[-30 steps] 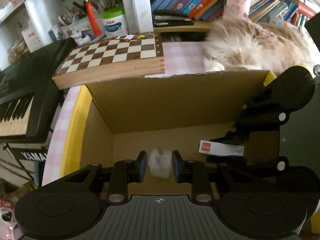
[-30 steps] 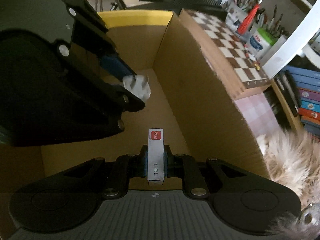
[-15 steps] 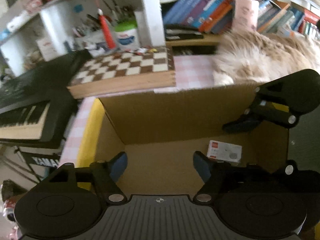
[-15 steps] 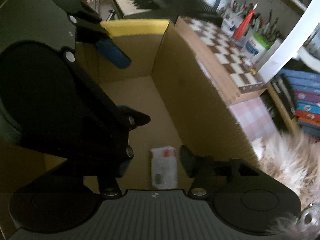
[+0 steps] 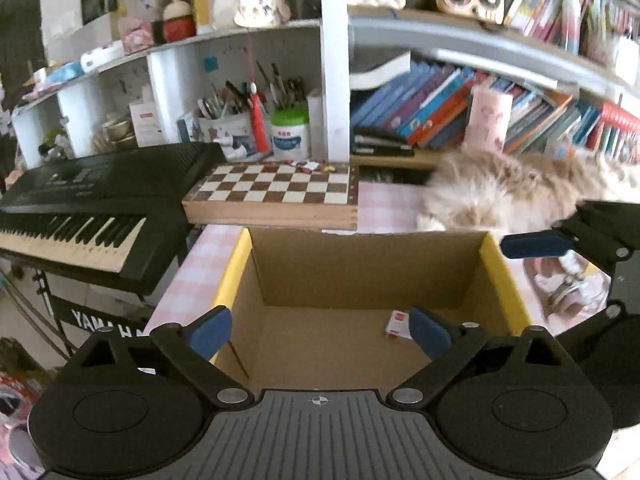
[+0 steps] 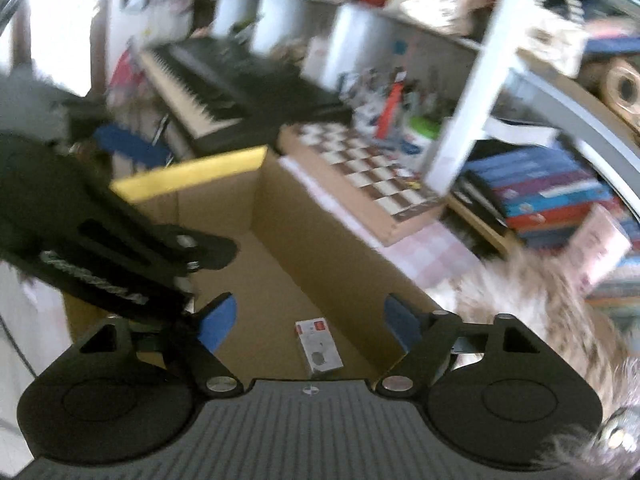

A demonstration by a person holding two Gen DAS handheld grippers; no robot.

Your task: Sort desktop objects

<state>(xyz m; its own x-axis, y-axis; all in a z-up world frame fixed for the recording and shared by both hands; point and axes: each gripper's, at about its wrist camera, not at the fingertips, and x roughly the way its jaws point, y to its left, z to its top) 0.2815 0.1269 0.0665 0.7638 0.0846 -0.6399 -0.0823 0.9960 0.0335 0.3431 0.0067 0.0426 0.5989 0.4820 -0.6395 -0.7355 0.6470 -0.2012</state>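
Note:
An open cardboard box (image 5: 360,268) with yellow flaps stands on the pink-check table. A small white box with a red label (image 5: 397,323) lies flat on its floor, at the right. My left gripper (image 5: 320,334) hangs above the box's near side, its jaws opening wide with nothing between them. My right gripper (image 6: 310,325) hovers over the same cardboard box (image 6: 332,256), jaws opening. The small white box (image 6: 318,346) lies on the floor below, free of the pads. The white crumpled piece is out of sight. Each gripper shows at the edge of the other's view.
A wooden chessboard (image 5: 276,188) lies just behind the box, and a black keyboard (image 5: 80,208) stands to the left. A furry animal (image 5: 500,196) lies at the back right. Shelves with books (image 5: 440,116) and pen pots rise behind. A pink item (image 5: 568,284) rests right of the box.
Both grippers opened and rose back out of the box. The left let go of a white crumpled piece, the right let go of the small white box, which now lies flat.

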